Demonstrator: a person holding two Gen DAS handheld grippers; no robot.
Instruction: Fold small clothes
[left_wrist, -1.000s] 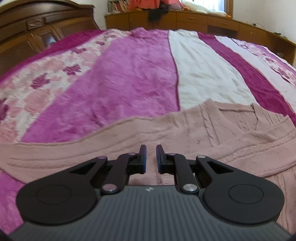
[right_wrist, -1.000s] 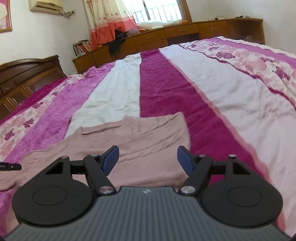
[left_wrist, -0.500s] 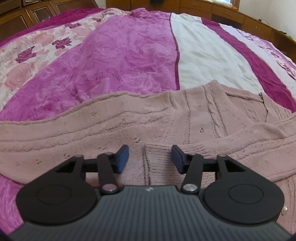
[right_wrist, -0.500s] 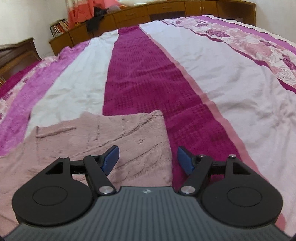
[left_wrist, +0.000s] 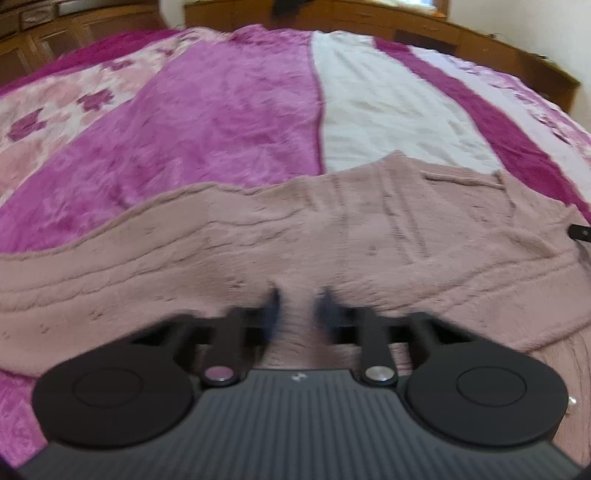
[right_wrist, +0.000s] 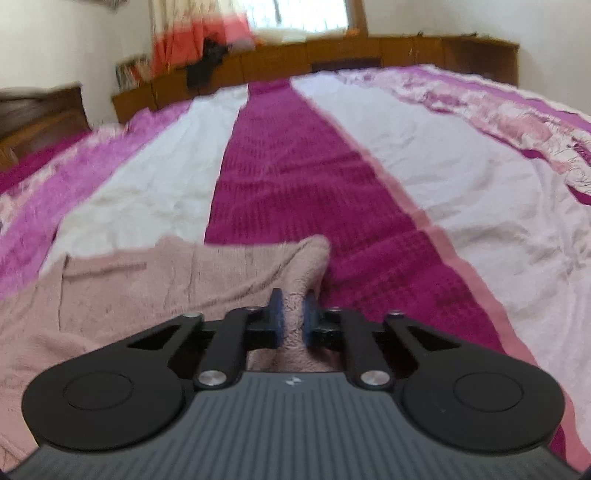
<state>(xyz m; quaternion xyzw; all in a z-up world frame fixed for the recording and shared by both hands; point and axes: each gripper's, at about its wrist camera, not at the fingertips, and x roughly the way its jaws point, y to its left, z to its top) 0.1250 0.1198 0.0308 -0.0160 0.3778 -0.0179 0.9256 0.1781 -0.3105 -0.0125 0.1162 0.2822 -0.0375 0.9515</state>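
Observation:
A dusty-pink knitted cardigan (left_wrist: 332, 236) lies spread on the bed. In the left wrist view my left gripper (left_wrist: 297, 310) is blurred, its fingers closed in on a ridge of the cardigan's knit near its lower hem. In the right wrist view my right gripper (right_wrist: 293, 314) is shut on the right edge of the same cardigan (right_wrist: 155, 288), with a bunched fold pinched between the blue pads. The tip of the right gripper shows at the right edge of the left wrist view (left_wrist: 581, 232).
The bed cover (right_wrist: 295, 177) has magenta, white and floral stripes and spreads far ahead. Wooden cabinets (right_wrist: 369, 55) run along the far wall under a window with curtains. A dark wooden headboard (right_wrist: 40, 110) stands at the left.
Both grippers were open half a second ago and have closed on the cardigan. The right one has pinched its right edge into a fold. Both views have moved a little.

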